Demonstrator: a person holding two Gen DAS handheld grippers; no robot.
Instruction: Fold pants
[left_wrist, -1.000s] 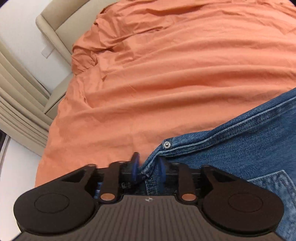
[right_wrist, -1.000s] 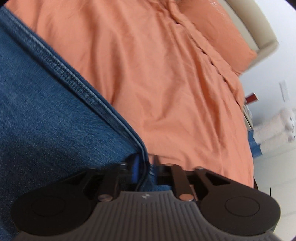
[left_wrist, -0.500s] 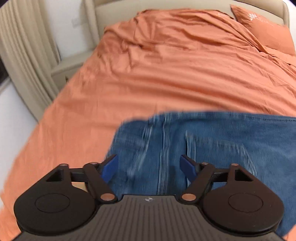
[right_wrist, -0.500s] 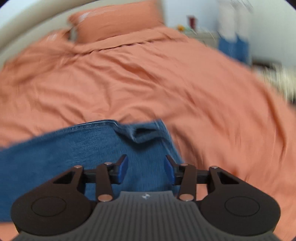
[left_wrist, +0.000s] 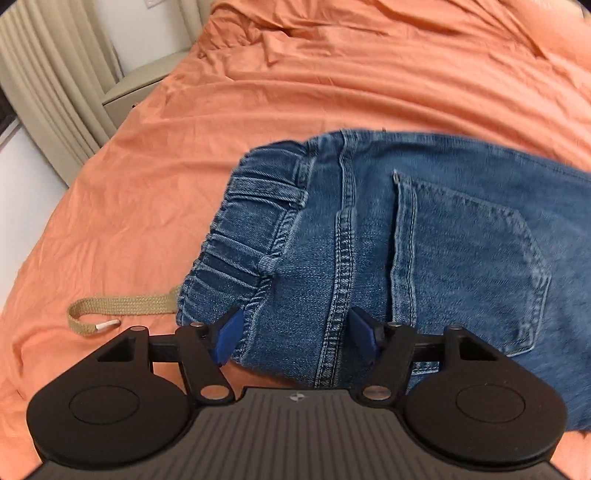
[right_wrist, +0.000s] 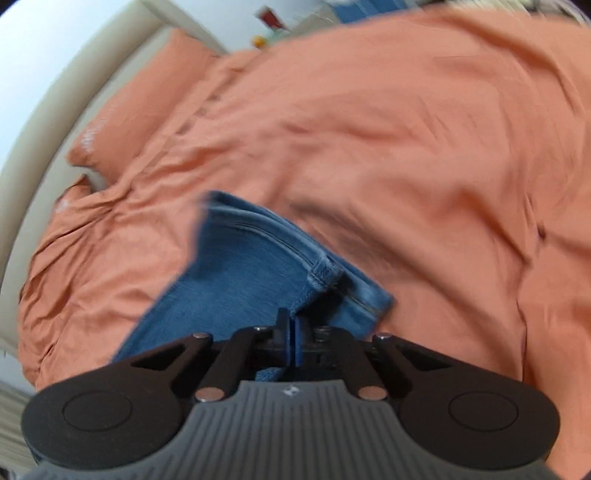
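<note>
Blue denim pants lie on the orange bedsheet. The left wrist view shows the elastic waistband, the seat seam and a back pocket. A beige drawstring trails left from the waist. My left gripper is open, its jaws straddling the near edge of the pants at the waist. In the blurred right wrist view the leg end with its hem lies ahead. My right gripper is shut, with denim at its jaws; a grip on the fabric looks likely.
A beige headboard and an orange pillow are at the far end of the bed. Curtains and a bedside cabinet stand to the left of the bed.
Both grippers let go of the pants and opened half a second ago. The left stays open and has moved closer to the waist. The right has shut at the leg end.
</note>
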